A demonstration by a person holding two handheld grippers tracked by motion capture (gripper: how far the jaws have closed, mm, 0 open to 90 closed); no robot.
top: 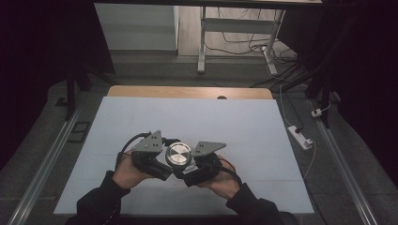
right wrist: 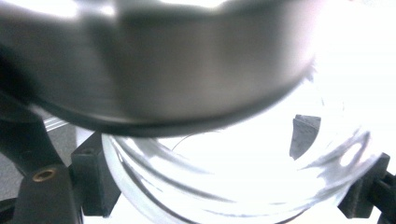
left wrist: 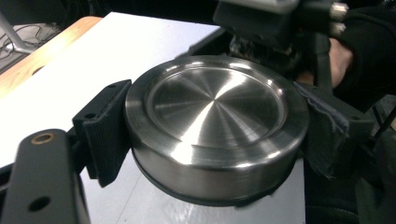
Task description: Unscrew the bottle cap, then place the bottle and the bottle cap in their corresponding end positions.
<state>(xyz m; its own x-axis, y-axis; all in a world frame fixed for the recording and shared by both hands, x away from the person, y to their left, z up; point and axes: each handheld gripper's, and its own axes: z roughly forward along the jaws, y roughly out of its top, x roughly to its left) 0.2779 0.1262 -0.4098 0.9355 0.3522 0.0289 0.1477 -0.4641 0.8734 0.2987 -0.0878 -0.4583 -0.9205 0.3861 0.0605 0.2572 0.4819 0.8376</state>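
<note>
We looked down from above onto the white surface (top: 263, 131). Two gripper cameras sat very close, one facing the metal lid (left wrist: 215, 121), which the overhead view shared.

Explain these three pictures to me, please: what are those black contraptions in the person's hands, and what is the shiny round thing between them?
No robot arm is at work here. A person holds a pair of hand-held tongs in each hand, each with two black jaws and its own small camera.

The high view looks down from above the person's side of the table, which has a pale sheet over it. There you see the left tongs and the right tongs meeting at a jar.

The left gripper view looks along the left tongs' jaws: they are closed on the jar's metal lid, one pad at each side.

The right gripper view looks along the right tongs' jaws: they grip the clear glass jar just under that lid.

So one tool holds the jar and the other its lid, probably to turn it; which way cannot be told.
</note>
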